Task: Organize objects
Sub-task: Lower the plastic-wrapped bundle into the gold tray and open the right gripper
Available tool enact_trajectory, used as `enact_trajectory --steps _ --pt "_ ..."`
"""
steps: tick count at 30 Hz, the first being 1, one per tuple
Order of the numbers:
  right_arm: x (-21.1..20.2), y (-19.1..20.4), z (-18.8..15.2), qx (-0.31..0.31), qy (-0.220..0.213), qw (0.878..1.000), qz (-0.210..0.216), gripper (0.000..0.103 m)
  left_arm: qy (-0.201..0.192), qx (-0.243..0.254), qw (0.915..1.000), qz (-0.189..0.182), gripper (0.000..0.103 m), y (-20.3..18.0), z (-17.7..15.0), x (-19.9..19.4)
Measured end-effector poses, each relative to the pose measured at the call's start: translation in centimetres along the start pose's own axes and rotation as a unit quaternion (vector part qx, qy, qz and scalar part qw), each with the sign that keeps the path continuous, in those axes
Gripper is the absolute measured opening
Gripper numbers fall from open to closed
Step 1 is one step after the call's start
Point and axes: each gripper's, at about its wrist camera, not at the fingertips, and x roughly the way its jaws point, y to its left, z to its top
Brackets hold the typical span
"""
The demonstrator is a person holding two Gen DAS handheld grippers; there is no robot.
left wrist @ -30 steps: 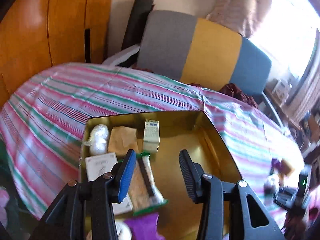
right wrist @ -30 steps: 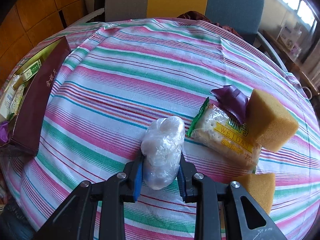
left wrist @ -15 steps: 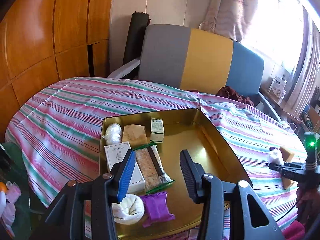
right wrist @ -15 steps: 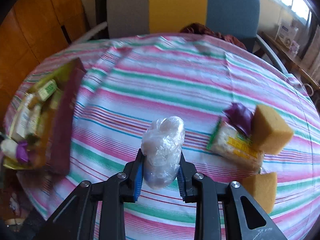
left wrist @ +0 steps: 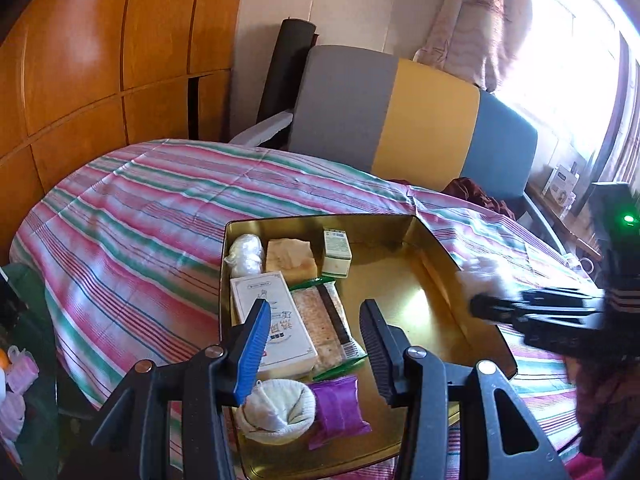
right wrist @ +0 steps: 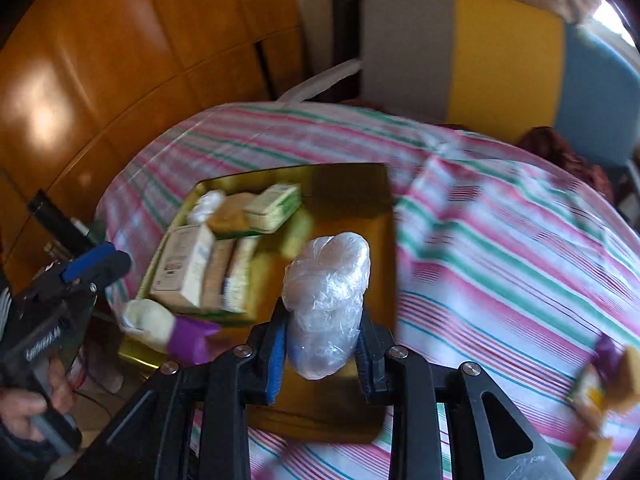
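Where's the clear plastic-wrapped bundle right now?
The plastic-wrapped bundle is clamped in the right tongs, over the gold tray's bare right half.

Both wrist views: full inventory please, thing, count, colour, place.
tray: 1, gold, on the striped cloth
wrapped bundle in tray: 1, clear-white, far left corner
sponge: 1, tan, beside that bundle
small carton: 1, white-green, right of the sponge
flat box: 1, white, tray left side
cracker pack: 1, green-edged, beside the flat box
rolled cloth: 1, white, tray near corner
purple sachet: 1, purple, beside the rolled cloth
held bundle: 1, clear plastic, above the tray
tablecloth: 1, pink-green stripes
chair: 1, grey-yellow-blue, behind the table
left tool: open, empty, above the tray
right tool: shut on the held bundle
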Motion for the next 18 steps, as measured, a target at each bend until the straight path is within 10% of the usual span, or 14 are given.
enact_trajectory --steps 18 --pt "12.0 5.5 3.1 0.010 0.076 0.996 0.037 0.046 0.020 -0.021 0.9995 0.013 0.047 2.3 -0.8 1.7"
